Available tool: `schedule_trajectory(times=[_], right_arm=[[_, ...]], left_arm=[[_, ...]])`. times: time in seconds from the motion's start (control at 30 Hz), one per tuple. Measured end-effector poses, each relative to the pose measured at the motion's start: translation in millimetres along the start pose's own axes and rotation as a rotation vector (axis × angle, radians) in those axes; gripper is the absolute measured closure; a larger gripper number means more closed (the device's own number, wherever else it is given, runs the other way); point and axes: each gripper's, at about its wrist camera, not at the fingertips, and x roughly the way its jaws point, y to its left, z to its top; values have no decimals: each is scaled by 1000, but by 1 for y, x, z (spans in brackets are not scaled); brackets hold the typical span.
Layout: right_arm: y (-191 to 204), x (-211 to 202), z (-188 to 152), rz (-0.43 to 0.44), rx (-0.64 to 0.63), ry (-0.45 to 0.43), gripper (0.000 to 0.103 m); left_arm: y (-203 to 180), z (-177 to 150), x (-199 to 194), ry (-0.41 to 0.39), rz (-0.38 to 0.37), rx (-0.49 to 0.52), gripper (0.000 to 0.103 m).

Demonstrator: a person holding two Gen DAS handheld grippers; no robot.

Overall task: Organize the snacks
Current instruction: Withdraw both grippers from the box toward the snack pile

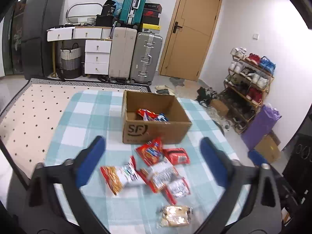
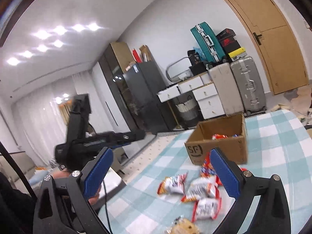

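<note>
An open cardboard box marked SF stands on the checked tablecloth, with red and blue snack packets inside it. Several loose packets lie in front of it: a red one, a small red one, an orange-and-white one and a clear-wrapped pastry. My left gripper hangs above this pile, open and empty. My right gripper is open too, with nothing between its blue pads. It is tilted, left of the box and above the loose packets.
The table has a curved far edge. Behind it stand suitcases, white drawers, a dark cabinet and a wooden door. A shoe rack and boxes crowd the floor at the right. A dotted rug lies at the left.
</note>
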Motion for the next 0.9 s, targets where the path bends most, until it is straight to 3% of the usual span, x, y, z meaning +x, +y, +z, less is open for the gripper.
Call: schedule_trajectory(times=[0.33,0.57,0.9], right_arm=[[1,-8,-44,-172,-17,62,2],[-10,2,-72,-204,11,147,2],[-7,24,-110,-257,-36,298,2]], left_arm=[[8,-55,-18,-22,64,-33,1],[27,-93,6,-27,110,-46,1],[35,-136,24,39,61,-57,1]])
